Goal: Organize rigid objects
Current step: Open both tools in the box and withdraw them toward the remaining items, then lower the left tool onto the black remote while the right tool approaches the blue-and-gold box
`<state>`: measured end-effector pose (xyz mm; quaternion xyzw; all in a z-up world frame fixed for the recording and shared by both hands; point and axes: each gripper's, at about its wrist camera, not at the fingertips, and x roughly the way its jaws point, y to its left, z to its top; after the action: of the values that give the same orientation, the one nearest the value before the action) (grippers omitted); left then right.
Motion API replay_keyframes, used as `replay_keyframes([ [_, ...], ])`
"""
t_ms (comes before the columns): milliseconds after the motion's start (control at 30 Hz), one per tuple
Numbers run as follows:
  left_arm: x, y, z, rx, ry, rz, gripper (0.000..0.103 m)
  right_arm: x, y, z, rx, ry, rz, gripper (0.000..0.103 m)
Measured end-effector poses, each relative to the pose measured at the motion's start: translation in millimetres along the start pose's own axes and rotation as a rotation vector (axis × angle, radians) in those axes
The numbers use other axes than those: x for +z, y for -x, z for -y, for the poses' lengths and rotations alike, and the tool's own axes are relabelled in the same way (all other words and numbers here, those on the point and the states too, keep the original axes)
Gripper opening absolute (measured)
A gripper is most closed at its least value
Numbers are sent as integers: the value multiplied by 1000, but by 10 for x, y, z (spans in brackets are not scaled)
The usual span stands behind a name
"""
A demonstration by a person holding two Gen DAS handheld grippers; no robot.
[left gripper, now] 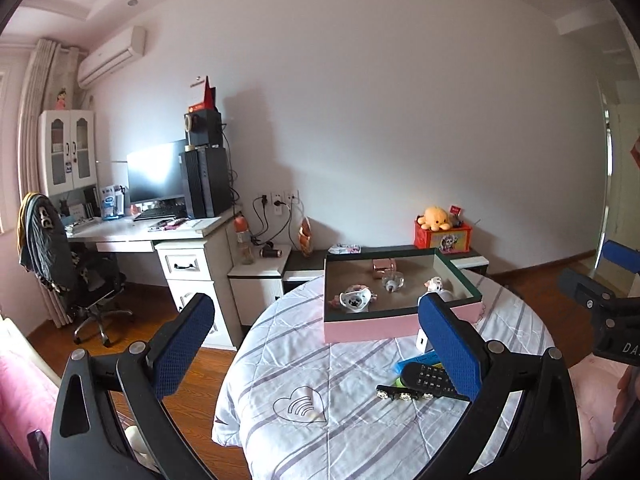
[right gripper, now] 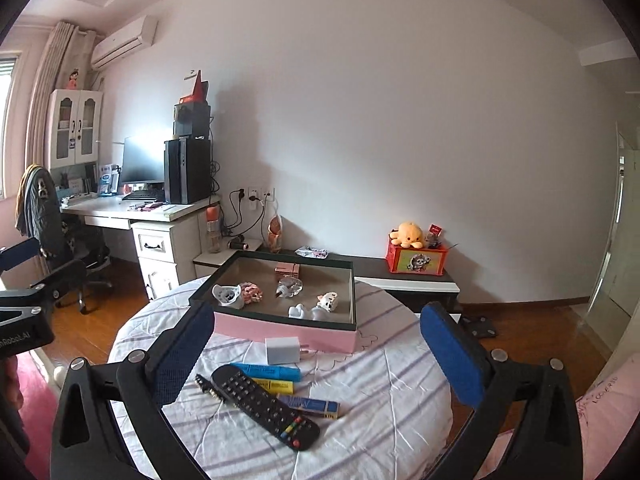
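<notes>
A pink box [right gripper: 280, 330] with a dark rim stands at the back of a round table covered with a striped cloth [right gripper: 400, 380]. It holds several small trinkets. In front of it lie a white charger [right gripper: 282, 350], a blue highlighter [right gripper: 266, 371], a black remote [right gripper: 264, 404], a beaded hair clip [right gripper: 206, 386] and a small blue-and-white pack [right gripper: 310, 404]. My right gripper [right gripper: 318, 356] hangs open above these, gripping nothing. My left gripper [left gripper: 316, 340] is open too, left of the remote [left gripper: 424, 380] and in front of the box [left gripper: 400, 326].
A white desk [left gripper: 152, 232] with a monitor and computer tower stands at the left, with an office chair [left gripper: 60, 264] beside it. A low cabinet [right gripper: 404, 280] behind the table carries a red box with an orange plush. Wood floor surrounds the table; pink bedding lies at both sides.
</notes>
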<state>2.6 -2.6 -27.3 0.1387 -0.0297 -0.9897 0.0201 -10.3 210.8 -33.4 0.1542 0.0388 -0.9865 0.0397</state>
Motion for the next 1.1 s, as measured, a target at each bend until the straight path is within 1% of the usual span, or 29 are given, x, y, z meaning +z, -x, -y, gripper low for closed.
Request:
replay_keyframes([
  [267,-53,115,-11,6,-12,-11,103,-22,202,-58,-7,5,14,103],
  [467,-71,103,37,-1,-26,-20,103,-61,205,-53,-12,12,5,103],
  [600,-109,13,71,-11,-36,-44,103,-95,150,-12,-22,9,-14,103],
  [667,-140,-51,83,-24,-32,-59,103,-135,92,14,-21,6,-32,103],
  [733,-184,-143,88,-48,-25,-91,103,-191,17,23,-23,8,-53,103],
  [833,-282,-303,112,-80,-22,-145,103,-339,-179,42,-23,11,-114,103],
  [1000,-485,-570,188,-94,-39,-229,103,-595,-476,93,-25,6,-210,103],
  [1100,-593,-713,216,-93,-44,-278,103,-781,-664,119,-11,5,-278,103],
])
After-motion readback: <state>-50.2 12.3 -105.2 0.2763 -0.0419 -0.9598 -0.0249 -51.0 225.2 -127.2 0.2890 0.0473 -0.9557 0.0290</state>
